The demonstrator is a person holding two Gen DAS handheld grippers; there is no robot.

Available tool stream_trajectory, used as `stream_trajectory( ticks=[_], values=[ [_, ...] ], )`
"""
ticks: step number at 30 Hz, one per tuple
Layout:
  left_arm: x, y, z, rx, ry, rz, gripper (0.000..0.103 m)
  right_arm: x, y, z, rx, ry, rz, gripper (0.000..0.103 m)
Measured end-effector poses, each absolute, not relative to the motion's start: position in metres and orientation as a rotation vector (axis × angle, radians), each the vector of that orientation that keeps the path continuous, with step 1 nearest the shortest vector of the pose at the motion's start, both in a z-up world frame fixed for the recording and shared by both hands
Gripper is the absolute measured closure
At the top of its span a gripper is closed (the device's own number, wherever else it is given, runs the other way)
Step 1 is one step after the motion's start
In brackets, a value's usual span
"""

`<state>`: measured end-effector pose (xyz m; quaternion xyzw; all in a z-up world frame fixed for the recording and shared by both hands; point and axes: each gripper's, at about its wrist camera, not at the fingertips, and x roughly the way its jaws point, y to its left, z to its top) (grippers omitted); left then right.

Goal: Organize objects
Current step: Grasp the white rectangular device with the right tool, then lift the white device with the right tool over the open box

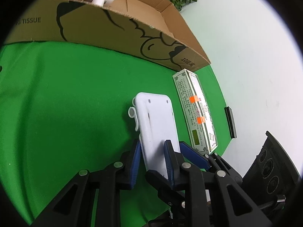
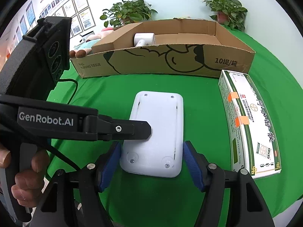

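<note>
A flat white plastic device lies underside up on the green cloth; it also shows in the left wrist view. My left gripper is shut on its left edge; its black finger shows in the right wrist view. My right gripper is open, its blue pads on either side of the device's near end, not clamping it. A green-and-white medicine box lies to the right, also in the left wrist view. An open cardboard box stands behind.
A white hair-dryer-like item lies inside the cardboard box. Potted plants and a plush toy stand beyond the table. A black cable crosses the cloth at left. The table edge curves at right.
</note>
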<state>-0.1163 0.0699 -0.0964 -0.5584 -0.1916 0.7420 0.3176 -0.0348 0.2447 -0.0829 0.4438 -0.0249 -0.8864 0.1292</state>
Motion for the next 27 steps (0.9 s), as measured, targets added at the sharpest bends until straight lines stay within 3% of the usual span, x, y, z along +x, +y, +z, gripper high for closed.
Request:
stream_trajectory(
  ticks=[27],
  values=[
    [-0.114,0.061,0.066,-1.027,-0.319,2.199,0.08,-0.047,0.241,0.06,0.772,-0.098,-2.763,0.039]
  ],
)
